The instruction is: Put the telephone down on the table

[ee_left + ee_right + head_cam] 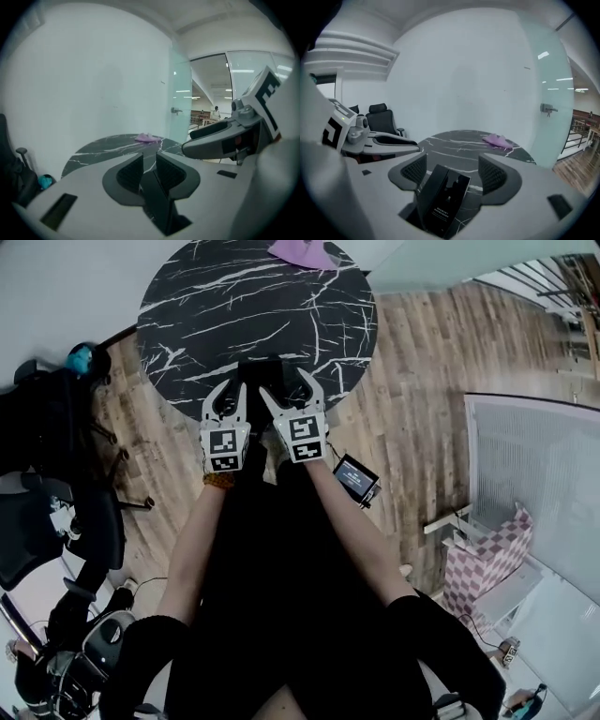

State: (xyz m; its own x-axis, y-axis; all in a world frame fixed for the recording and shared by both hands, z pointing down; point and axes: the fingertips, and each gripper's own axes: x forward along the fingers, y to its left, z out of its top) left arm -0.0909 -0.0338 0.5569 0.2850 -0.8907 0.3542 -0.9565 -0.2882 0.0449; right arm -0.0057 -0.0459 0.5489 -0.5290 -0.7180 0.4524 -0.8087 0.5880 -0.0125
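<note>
A flat black telephone (pixel 265 371) hangs above the near edge of the round black marble table (pixel 253 306), between my two grippers. In the left gripper view it is a thin slab (pixel 157 201) seen edge-on, and my left gripper (pixel 149 166) is shut on it with narrow jaws. In the right gripper view its glossy face with small white print (pixel 443 197) leans toward the left pad; my right gripper (pixel 453 171) stands wide open around it, its right pad apart. Both grippers (pixel 234 388) (pixel 286 390) sit side by side.
A purple cloth (pixel 302 251) lies at the table's far edge. Black office chairs (pixel 56 484) crowd the left. A small screen device (pixel 356 479) lies on the wooden floor at right, near a checkered box (pixel 487 559) and a white panel (pixel 534 474).
</note>
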